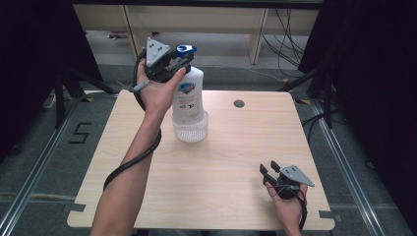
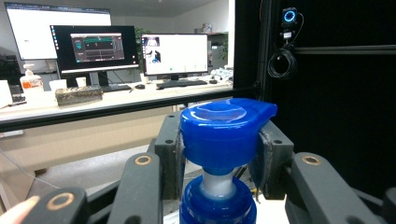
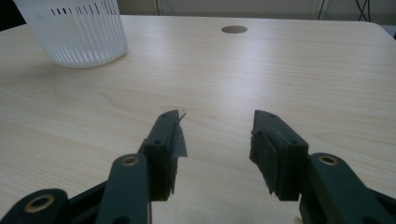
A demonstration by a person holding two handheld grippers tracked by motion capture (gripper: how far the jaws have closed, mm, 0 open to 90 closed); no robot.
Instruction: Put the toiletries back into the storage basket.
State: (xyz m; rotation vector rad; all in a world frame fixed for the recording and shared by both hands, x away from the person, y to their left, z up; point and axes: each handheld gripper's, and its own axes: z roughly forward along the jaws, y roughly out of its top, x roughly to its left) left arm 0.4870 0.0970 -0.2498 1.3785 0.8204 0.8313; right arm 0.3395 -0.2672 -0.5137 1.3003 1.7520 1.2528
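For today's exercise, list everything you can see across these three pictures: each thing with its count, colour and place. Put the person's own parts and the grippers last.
White plastic soap bottle with blue pump head: one, white and blue, standing in the basket at the table's far middle.
Ribbed translucent plastic basket: one, whitish, on the table under the bottle.
Light wooden table: one, pale wood.
Round cable hole: one, dark, far side of the tabletop.
Computer monitors: several, lit, on a desk in the left gripper view.
Left gripper: one, black, closed on the blue pump head.
Right gripper: one, black, open, low over the table's near right.
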